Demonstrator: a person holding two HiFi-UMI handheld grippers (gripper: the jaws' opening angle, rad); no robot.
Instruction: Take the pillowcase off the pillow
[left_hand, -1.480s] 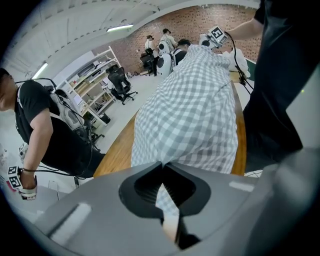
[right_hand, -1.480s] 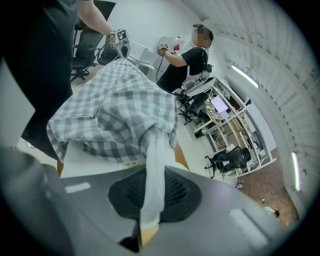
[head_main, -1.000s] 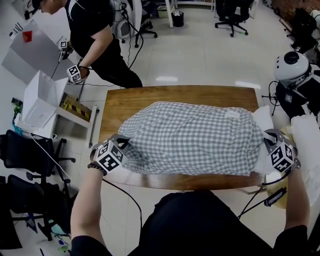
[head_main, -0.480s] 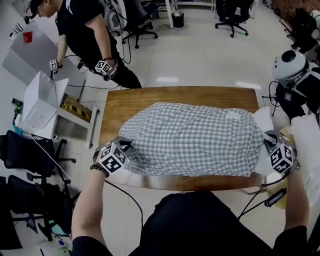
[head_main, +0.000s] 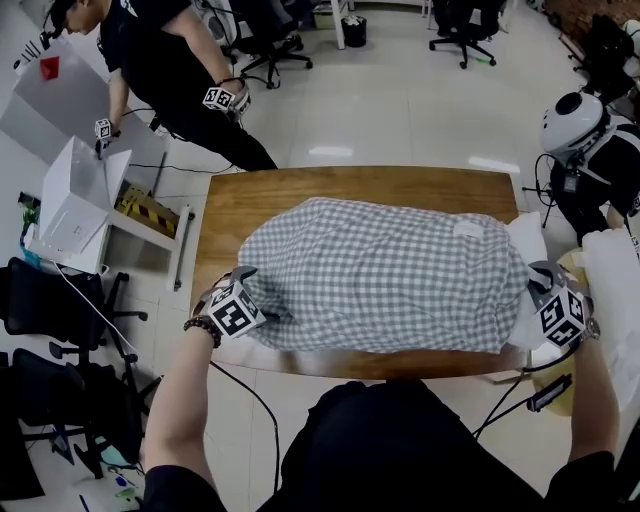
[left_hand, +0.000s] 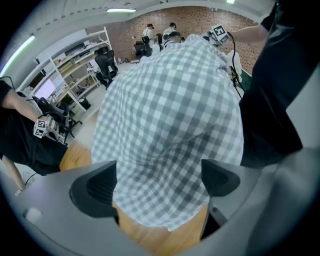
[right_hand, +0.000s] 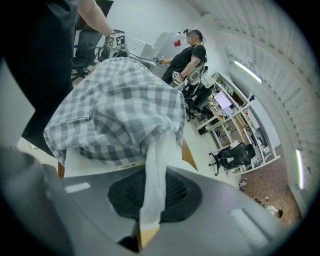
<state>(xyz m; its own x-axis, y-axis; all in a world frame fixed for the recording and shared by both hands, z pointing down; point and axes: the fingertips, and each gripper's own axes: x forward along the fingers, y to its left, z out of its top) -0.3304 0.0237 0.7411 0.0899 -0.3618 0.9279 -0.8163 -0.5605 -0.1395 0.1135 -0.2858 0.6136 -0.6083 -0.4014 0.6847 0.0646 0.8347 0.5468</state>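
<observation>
- The checked pillowcase (head_main: 385, 275) lay across the wooden counter (head_main: 350, 190), reaching nearly from its left edge to its right edge. It was still on the pillow (head_main: 522, 240) and creased all over.
- My left gripper (left_hand: 160, 180) was at the pillowcase's closed end, by the counter's near left corner, and it pointed steeply down.
- Its fingers (left_hand: 95, 187) had just been opening and stood wide apart. A corner of the checked cloth hung between them, but neither pad pressed on it. Bare wood showed under the tip of the cloth.
- My right gripper (right_hand: 150, 200) was at the counter's right edge, at the open end of the pillowcase.
- There a white part of the pillow stuck out of the checked cloth. This gripper's fingers were closed tight on a strip of that white fabric. The strip ran up from the pads into the mouth of the pillowcase.
- In the head view, white fabric showed along the pillowcase's whole right end, from the far side down to my right gripper.
- Another person (head_main: 170, 70) in black stood beyond the counter's far left corner, with a marker cube at each hand.
</observation>
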